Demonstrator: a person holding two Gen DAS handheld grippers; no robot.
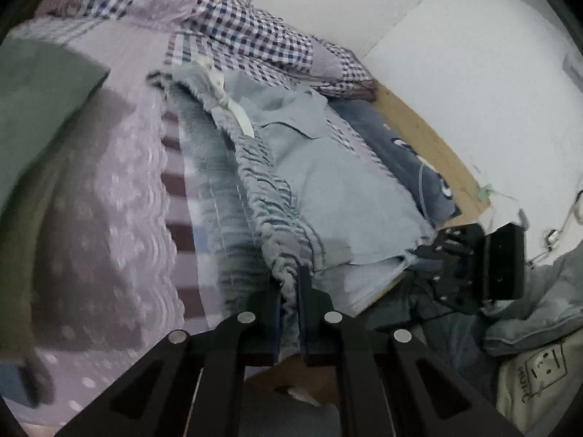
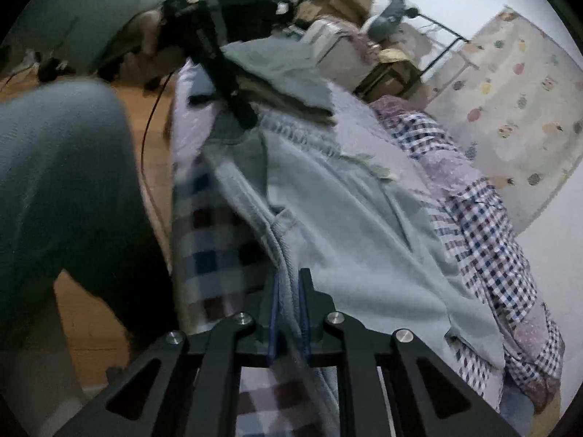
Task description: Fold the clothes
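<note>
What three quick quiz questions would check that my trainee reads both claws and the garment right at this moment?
1. True or false: the left claw is open and clear of cloth.
2. The right claw is shut on which part of the light blue shorts: A) a seamed edge, B) the white drawstring, C) nothing?
3. What lies under the shorts?

Key: 1 false, it pinches the gathered waistband. 2 A. 3 a checked bedcover.
</note>
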